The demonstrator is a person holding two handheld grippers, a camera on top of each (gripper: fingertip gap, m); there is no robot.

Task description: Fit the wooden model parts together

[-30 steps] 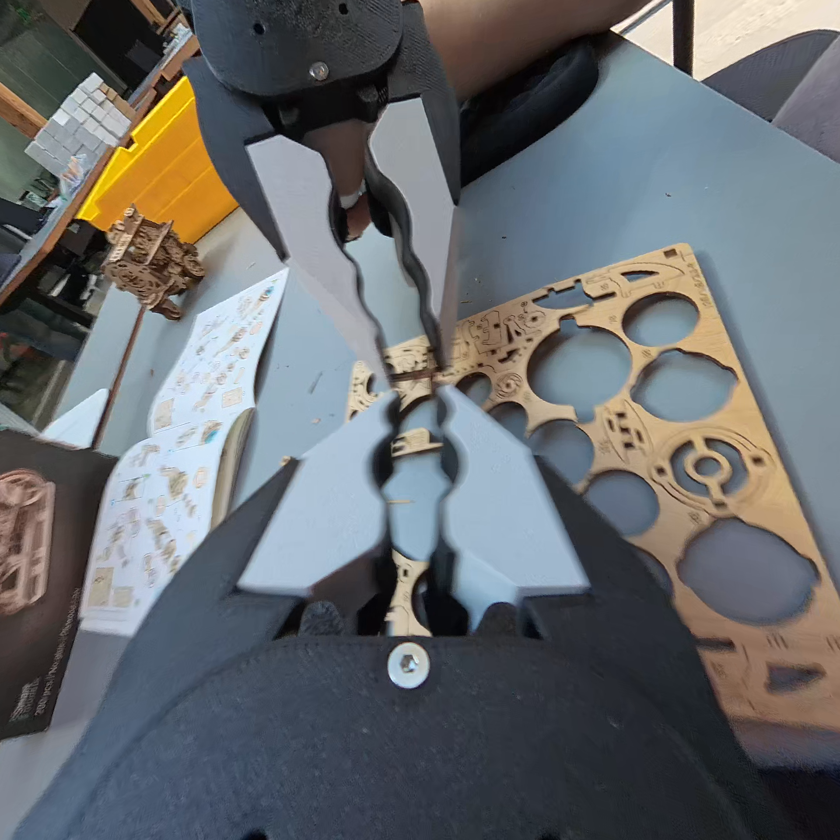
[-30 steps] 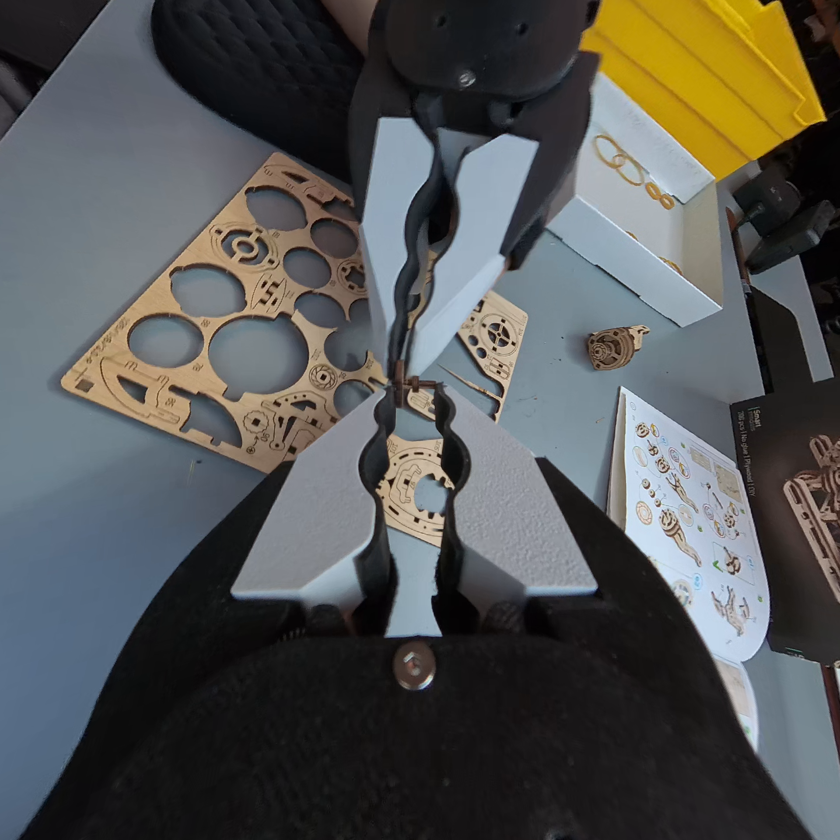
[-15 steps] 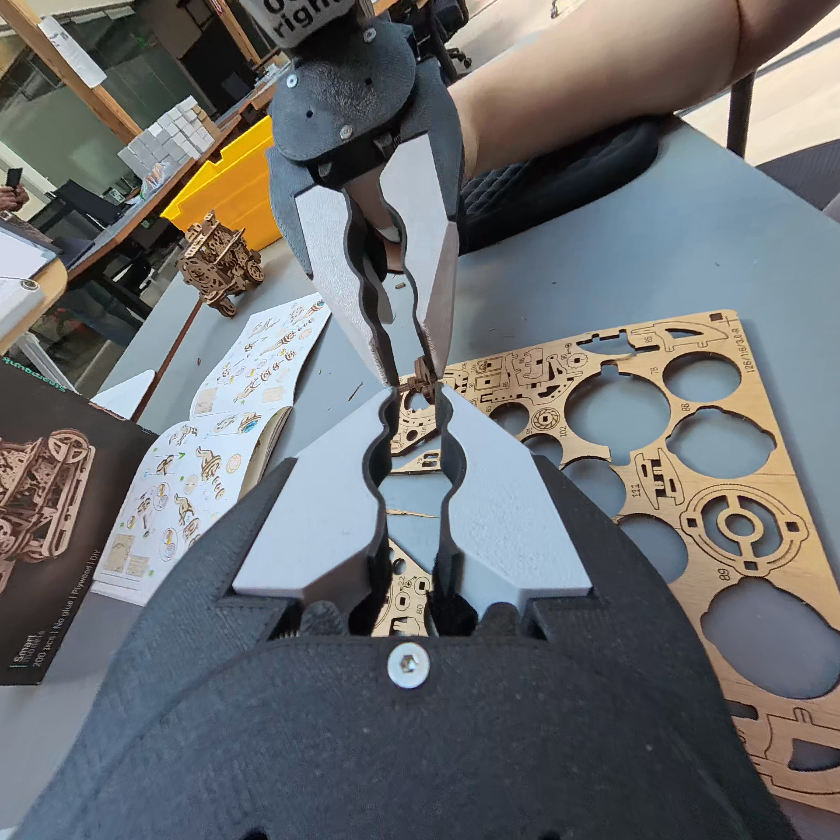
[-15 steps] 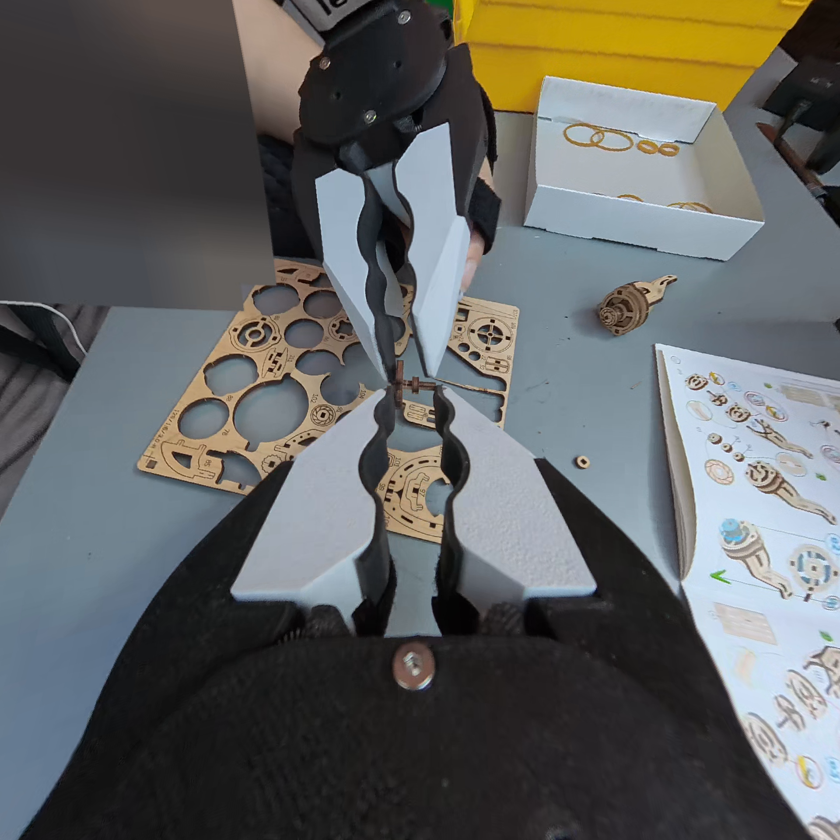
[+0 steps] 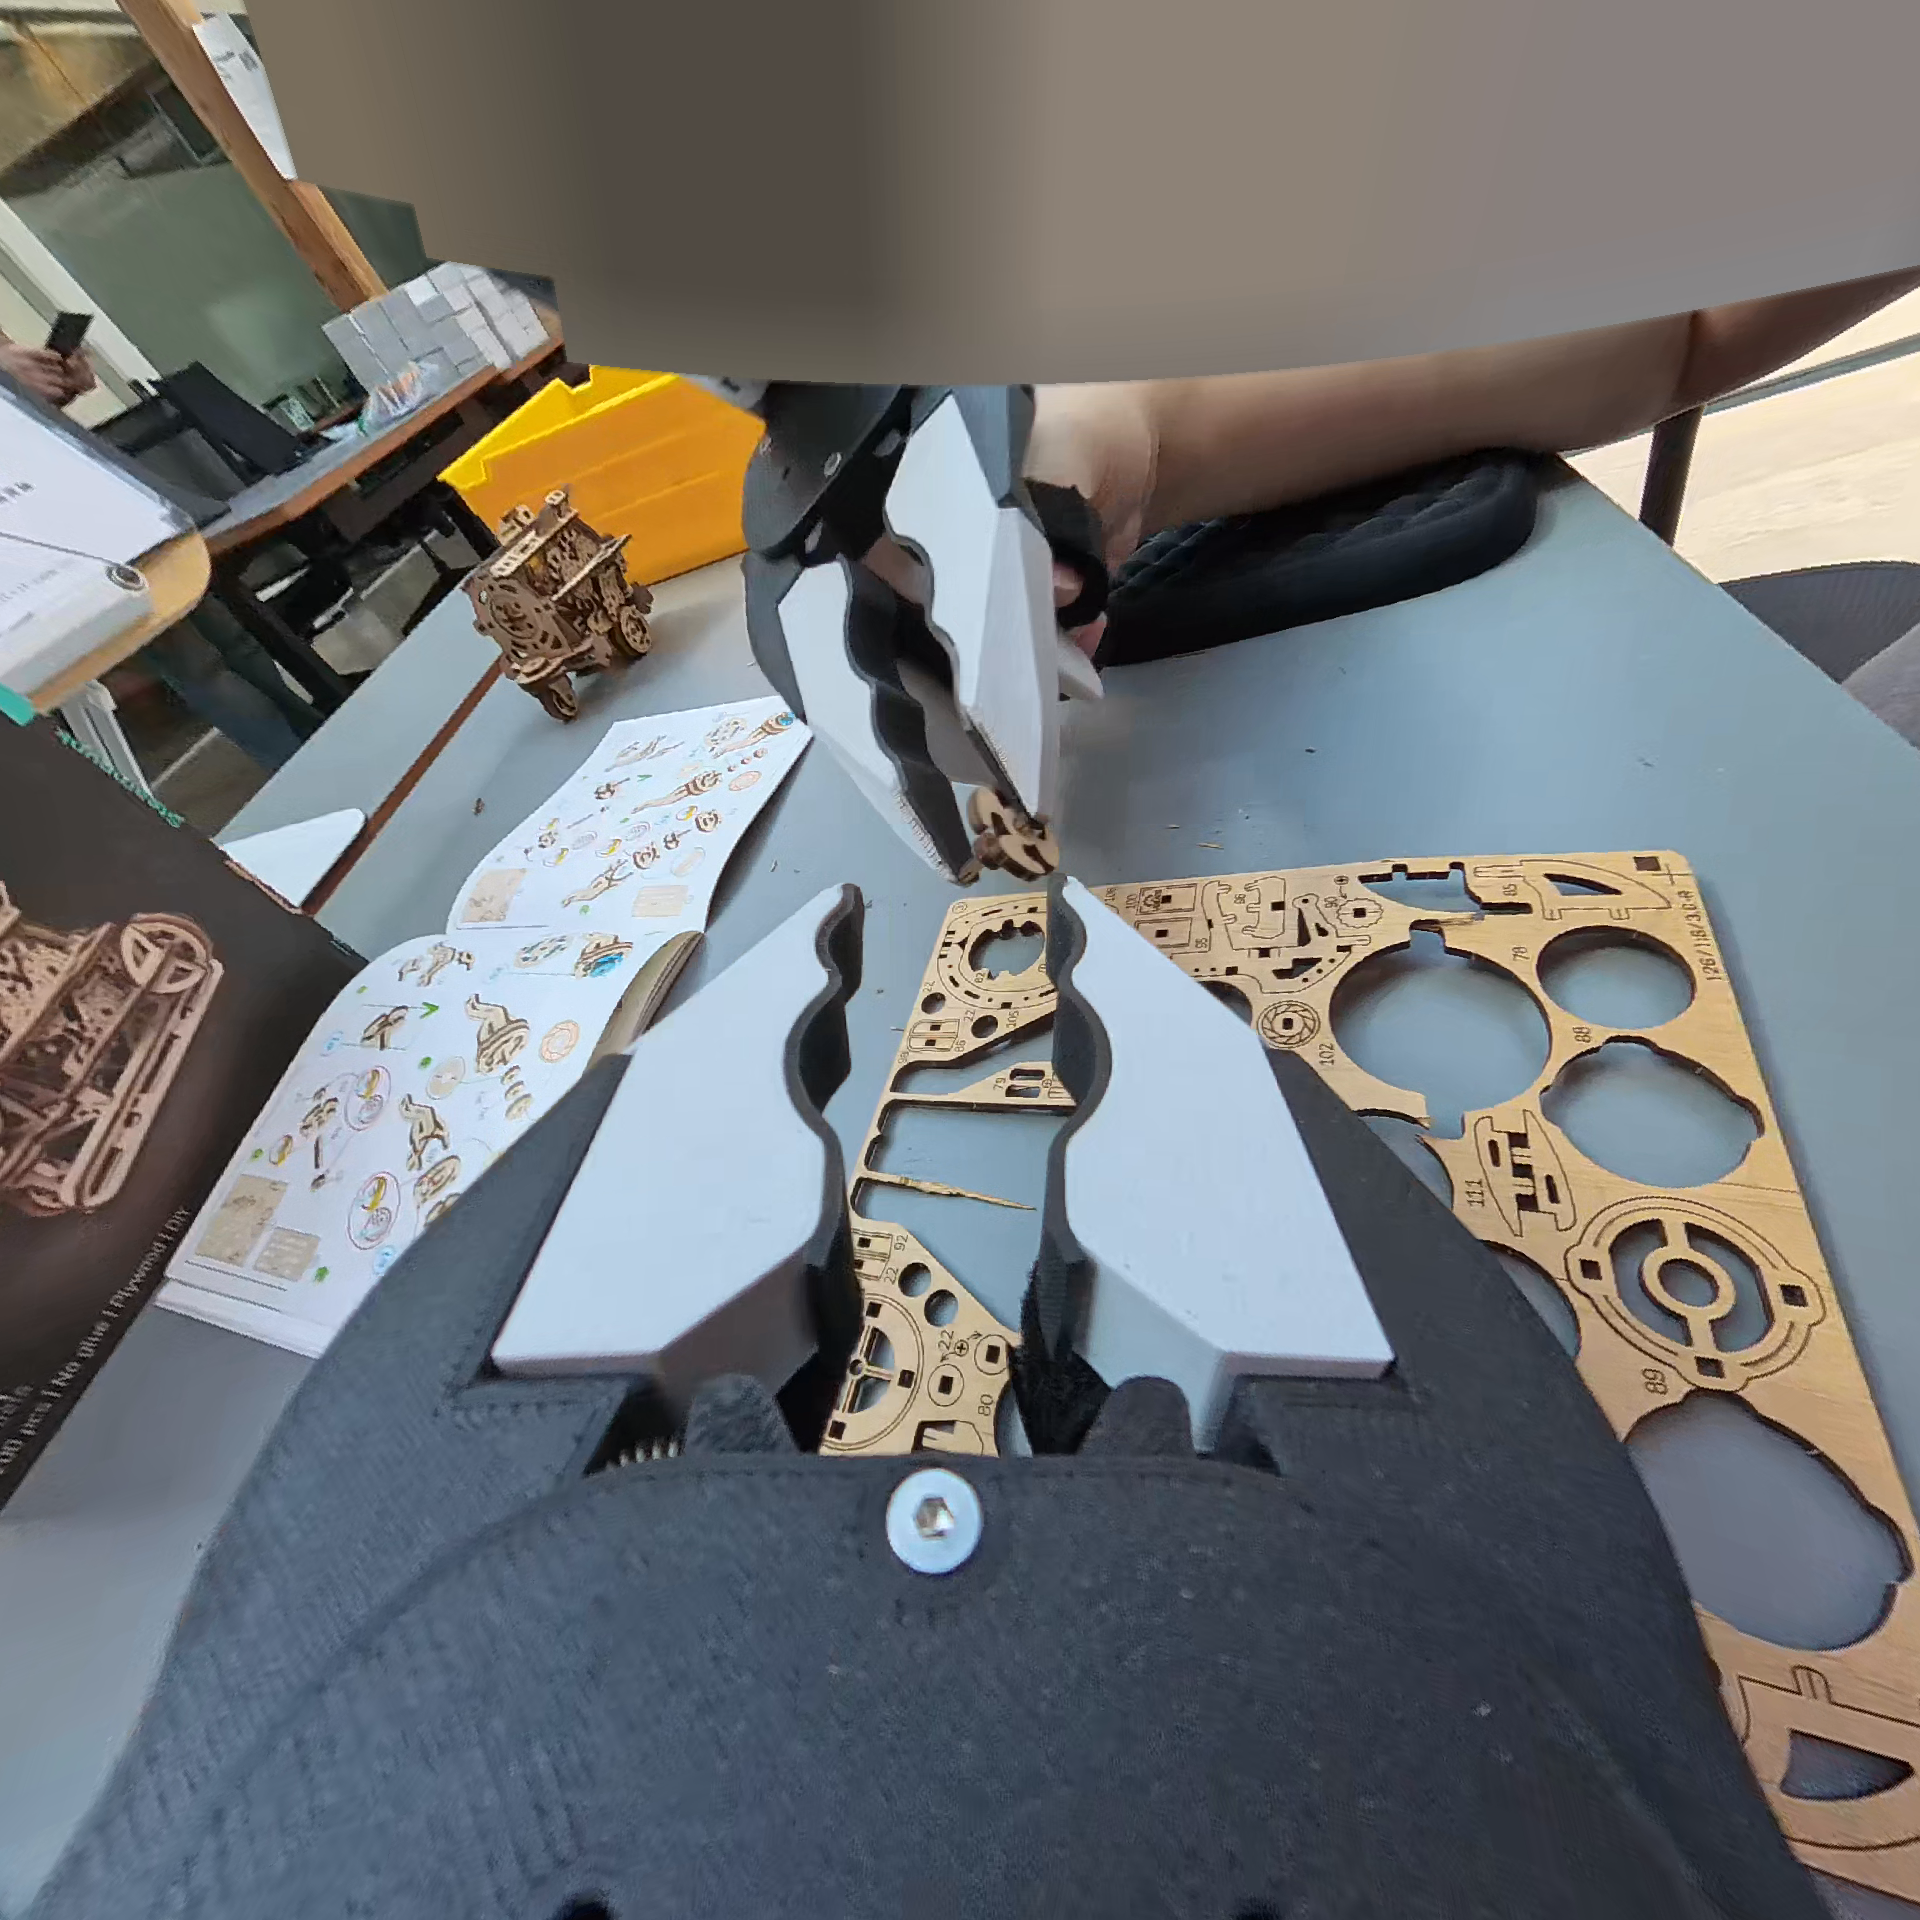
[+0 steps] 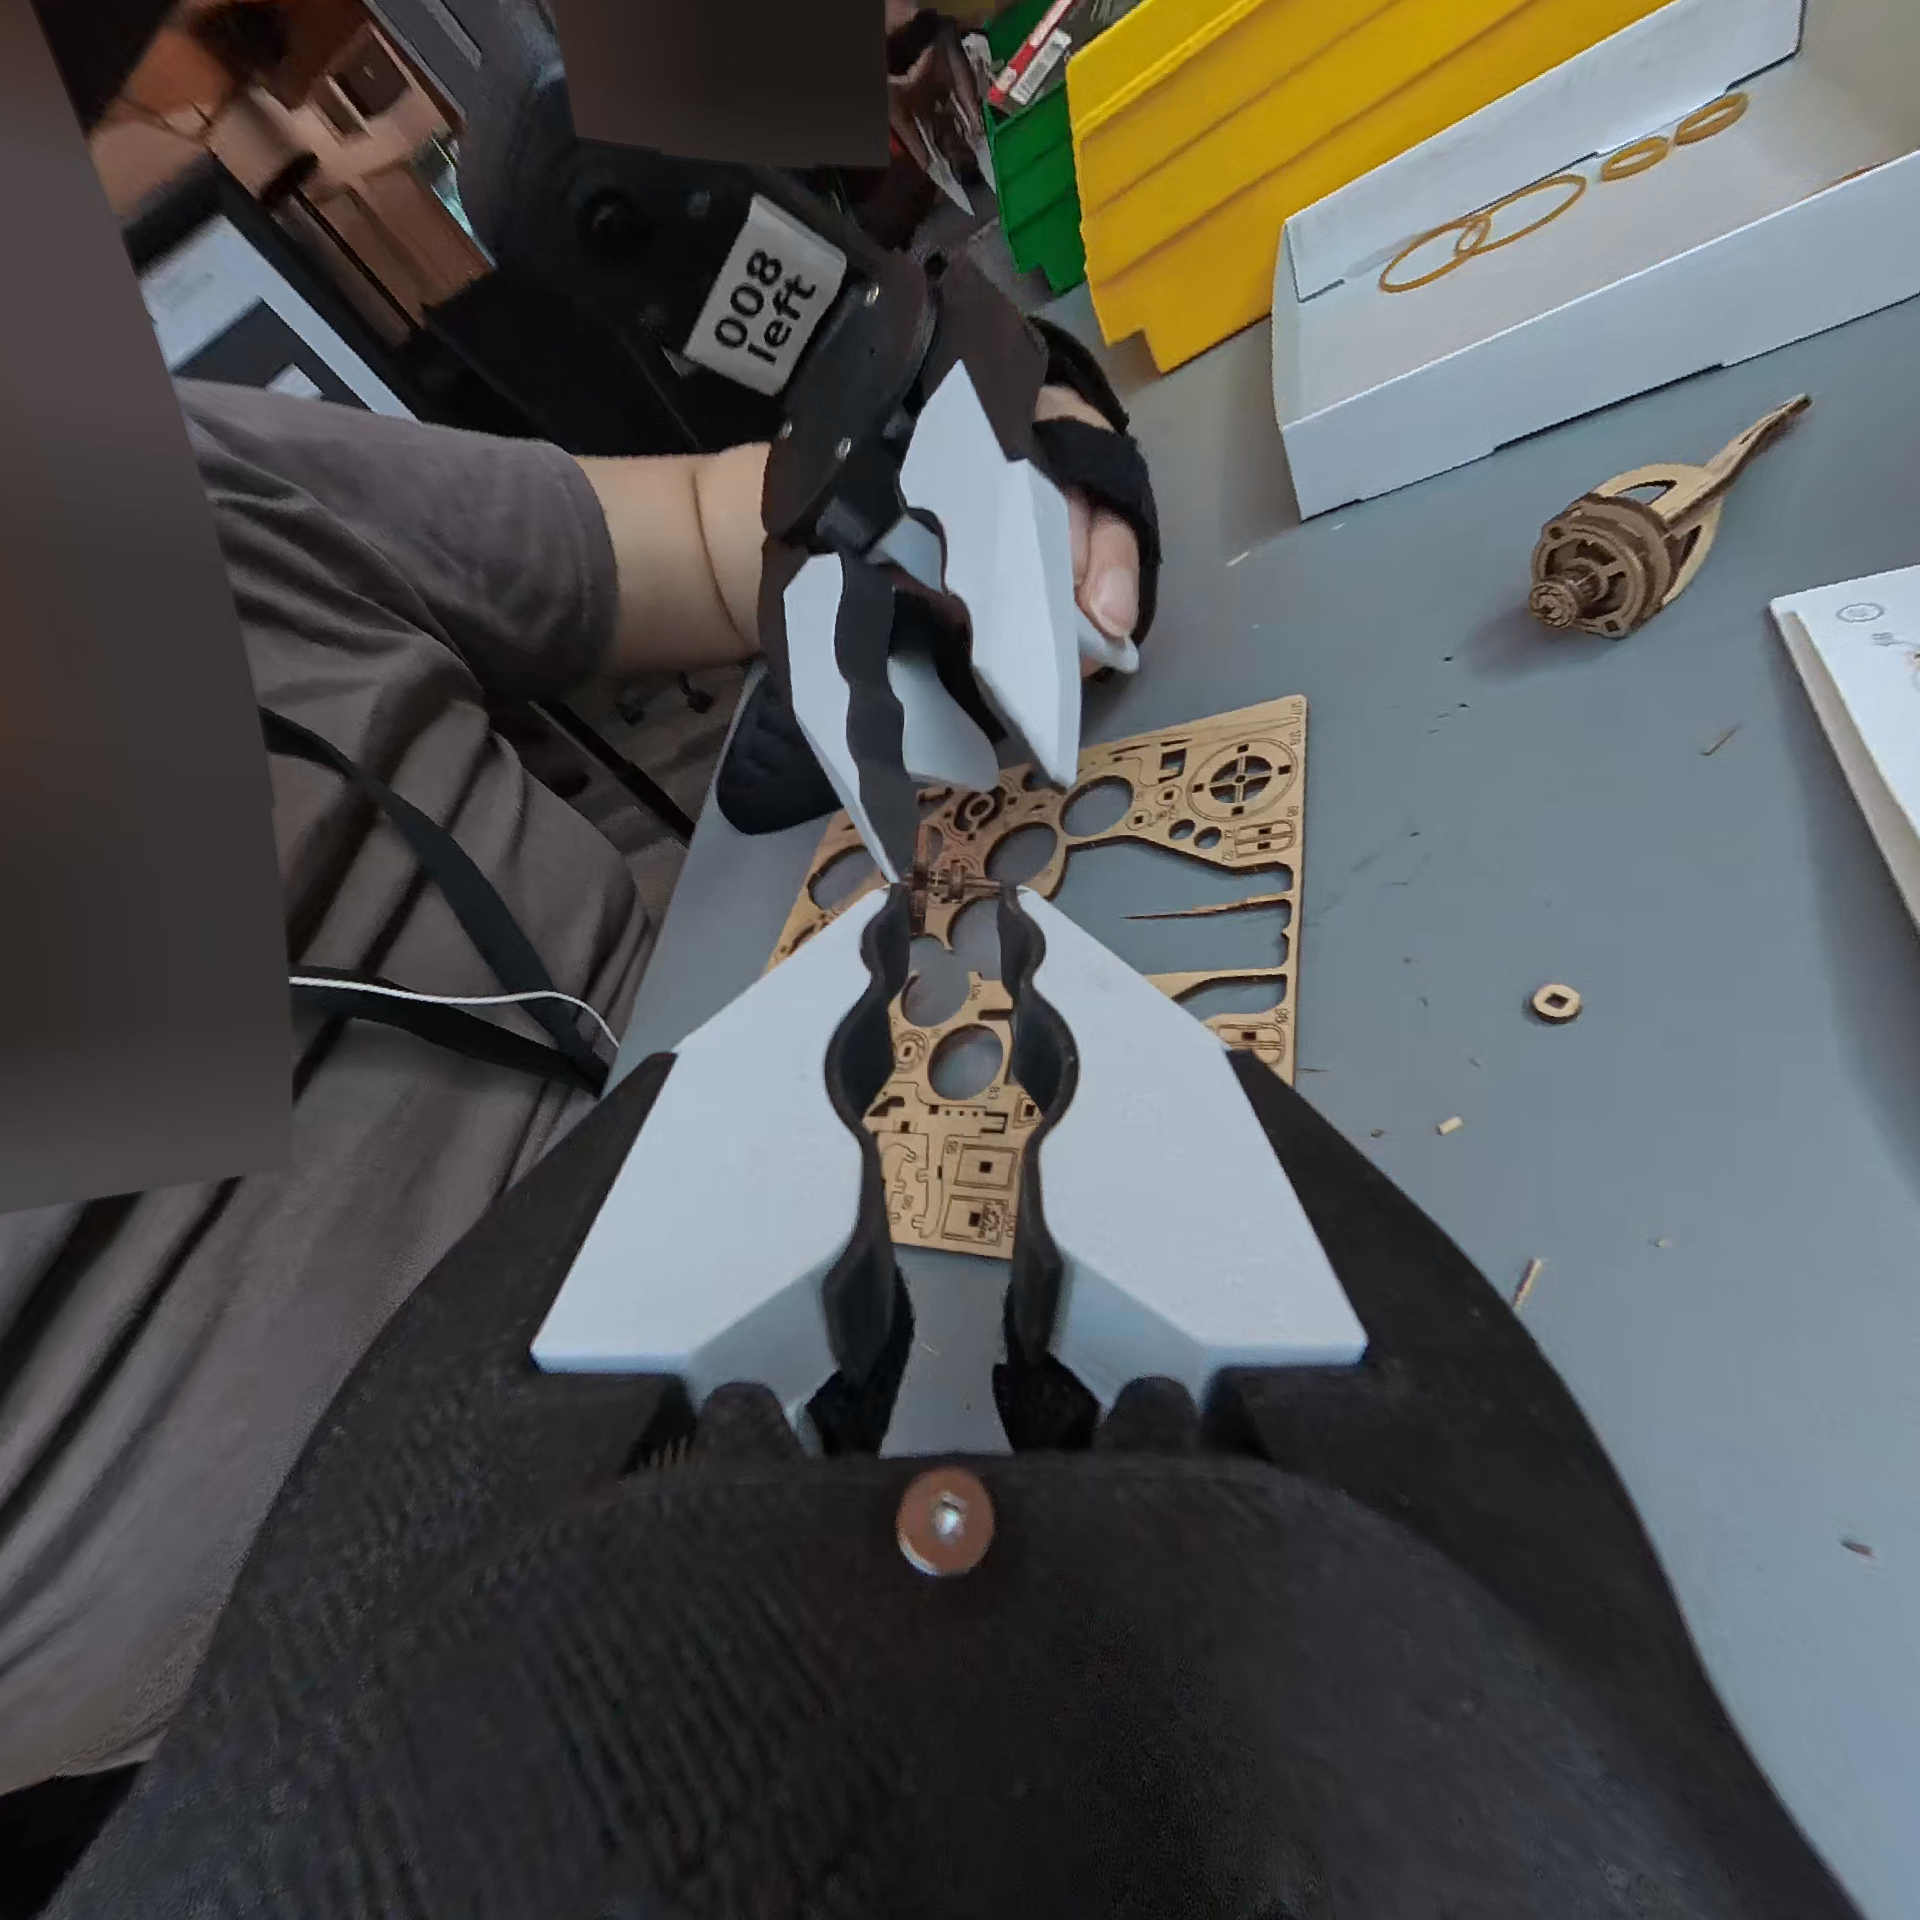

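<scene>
The left claw [image 5: 956,894] fills the near foreground of its own camera. Its two grey fingers now stand clearly apart, with nothing between them. A second ago they were pinched together, tip to tip with the other claw.

Just past the left claw's right fingertip hangs the small wooden part [image 5: 1010,840], a little stack of round toothed pieces. The right claw [image 6: 951,899] holds it alone, clamped on it at the very tips of its fingers and lifted off the table [image 5: 1455,727]. Whether the left fingertip touches the part cannot be told.

Under both claws lies a flat wooden sheet [image 5: 1475,1195] full of punched-out holes. To the left of the left claw an instruction booklet [image 5: 499,1039] lies open, with a dark box [image 5: 94,1039] beyond its edge.

Farther off, past the right claw, a finished wooden model [image 5: 556,597] stands before yellow bins [image 5: 623,457]. From the right claw's camera, a drum-shaped wooden assembly [image 6: 1610,561] and a loose washer [image 6: 1555,1003] lie off to its right, and a white tray [image 6: 1558,312] sits behind them.

The left claw letting go suggests this pressing step is over and the pieces are probably seated. How firmly they hold cannot be judged.
</scene>
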